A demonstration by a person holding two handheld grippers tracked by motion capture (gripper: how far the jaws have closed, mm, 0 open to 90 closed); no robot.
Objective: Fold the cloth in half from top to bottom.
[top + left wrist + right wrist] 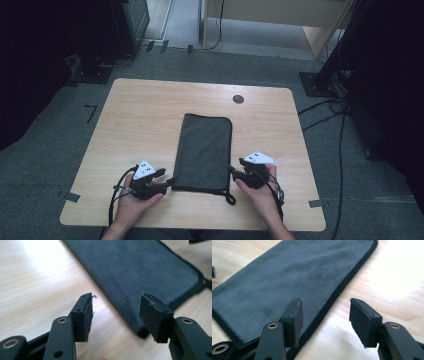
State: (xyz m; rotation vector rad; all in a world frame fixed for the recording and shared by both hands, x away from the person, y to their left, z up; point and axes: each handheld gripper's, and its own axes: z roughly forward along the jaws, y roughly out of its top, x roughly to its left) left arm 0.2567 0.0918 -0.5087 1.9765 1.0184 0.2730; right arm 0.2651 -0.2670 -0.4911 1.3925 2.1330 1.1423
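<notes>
— Where does the dark cloth [204, 152] lie?

— Flat on the wooden counter [140, 120], folded into a long strip that runs from the near edge toward the far side; it sits roughly in the middle, closer to the person than to the small round grommet [238, 99] near the far edge; a short black loop or cord [229, 197] trails off its near right corner.

— And the left tool [169, 183]?

— Held in the person's left hand [131, 202] just beside the cloth's near left corner; in the left gripper view its two black jaws stand apart, with bare counter and the cloth's corner [142, 332] showing in the gap; the pads press on nothing, so it is open and holds nothing.

— The right tool [233, 172]?

— In the right hand [260, 192], just beside the cloth's near right edge; the right gripper view shows its jaws parted as well, one pad [295, 320] over the hemmed border of the cloth [294, 277], the other over bare wood; nothing is clamped between them; open too.

— Do the tools touch the cloth?

— From the high view the tips look very close to its edges; whether they touch it I cannot tell; the cloth itself lies smooth, its far corners rounded and its hem dark all around.
</notes>
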